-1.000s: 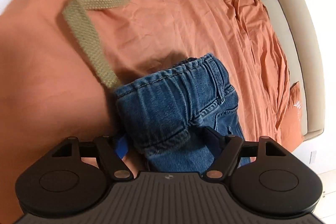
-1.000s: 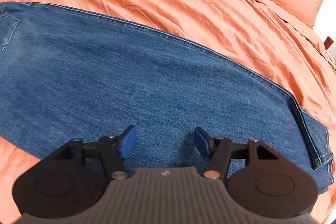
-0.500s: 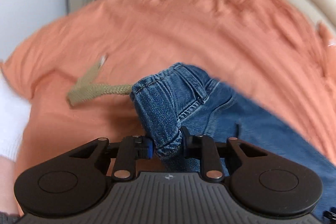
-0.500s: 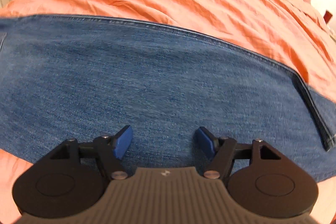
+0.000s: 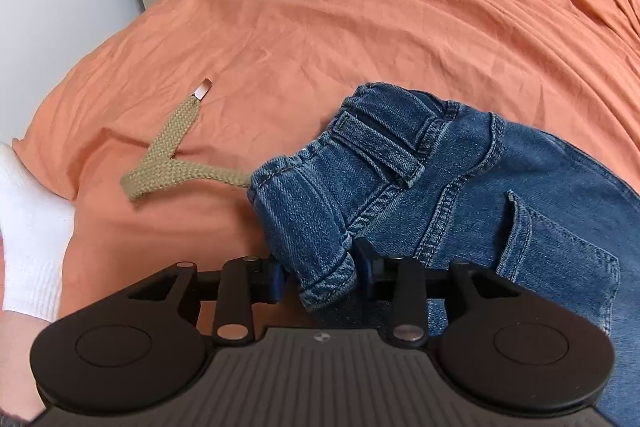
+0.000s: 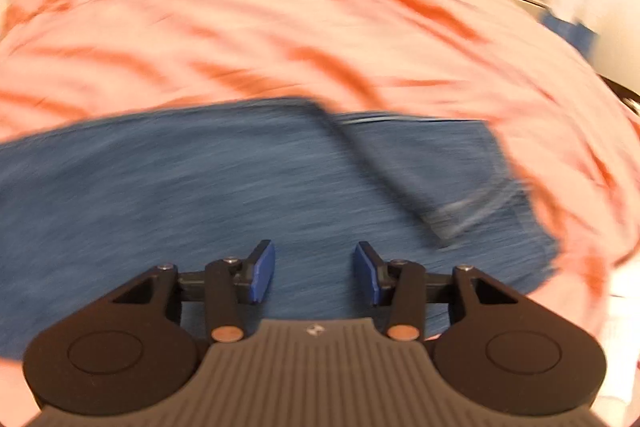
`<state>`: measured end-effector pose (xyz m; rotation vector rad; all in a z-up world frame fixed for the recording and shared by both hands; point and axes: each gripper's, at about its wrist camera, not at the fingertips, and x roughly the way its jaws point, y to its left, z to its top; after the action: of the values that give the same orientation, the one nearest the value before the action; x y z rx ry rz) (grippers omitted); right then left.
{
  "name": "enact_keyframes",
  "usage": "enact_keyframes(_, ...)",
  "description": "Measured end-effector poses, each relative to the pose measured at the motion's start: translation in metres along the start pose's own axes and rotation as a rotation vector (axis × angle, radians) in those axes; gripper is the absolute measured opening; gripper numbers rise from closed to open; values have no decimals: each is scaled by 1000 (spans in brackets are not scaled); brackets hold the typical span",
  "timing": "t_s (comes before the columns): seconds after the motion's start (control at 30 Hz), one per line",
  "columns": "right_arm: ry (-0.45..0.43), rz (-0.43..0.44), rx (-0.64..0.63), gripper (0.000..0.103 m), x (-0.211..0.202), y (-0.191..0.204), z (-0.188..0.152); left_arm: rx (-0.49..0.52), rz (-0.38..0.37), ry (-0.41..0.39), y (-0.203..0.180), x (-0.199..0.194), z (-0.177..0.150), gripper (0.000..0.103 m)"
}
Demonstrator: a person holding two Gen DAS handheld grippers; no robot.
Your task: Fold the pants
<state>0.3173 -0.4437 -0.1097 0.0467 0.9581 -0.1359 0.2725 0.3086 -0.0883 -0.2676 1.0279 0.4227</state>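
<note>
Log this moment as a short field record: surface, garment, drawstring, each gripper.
surface: orange bedsheet, wrinkled
garment: blue jeans lying on the sheet, waistband bunched
drawstring: khaki woven band bent on the sheet, metal tip
left gripper: jaws opening, waistband fold between them
right gripper: jaws closing over the denim, nothing pinched; view blurred

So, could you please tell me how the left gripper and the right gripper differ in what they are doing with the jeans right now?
The left gripper has the bunched waistband of the jeans between its jaws, which are opening; the right gripper has nothing between its jaws, which are closing above flat denim. The left wrist view is sharp; the right wrist view is motion-blurred. Both point down at the same jeans on the orange bedsheet.
</note>
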Motion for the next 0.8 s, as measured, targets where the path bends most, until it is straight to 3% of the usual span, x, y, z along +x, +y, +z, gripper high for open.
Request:
enact_keyframes(0.13, 11, -64, 67, 32, 22, -40, 17, 12, 37, -1, -8, 2, 1, 44)
enact_keyframes(0.43, -81, -198, 165, 32, 31, -117, 58, 16, 64, -13, -11, -3, 3, 50)
enact_keyframes(0.53, -94, -157, 213, 32, 16, -129, 52, -8, 48, -42, -3, -15, 0, 65)
enact_keyframes(0.57, -96, -144, 225, 32, 9, -131, 45, -27, 40, -59, 2, -21, -1, 74)
enact_keyframes(0.63, -97, -92, 279, 33, -5, -140, 30, -36, 13, -82, 7, -33, -7, 76)
enact_keyframes(0.8, -88, 53, 512, 33, -29, -157, -25, 54, 12, -169, 0, -76, -31, 76)
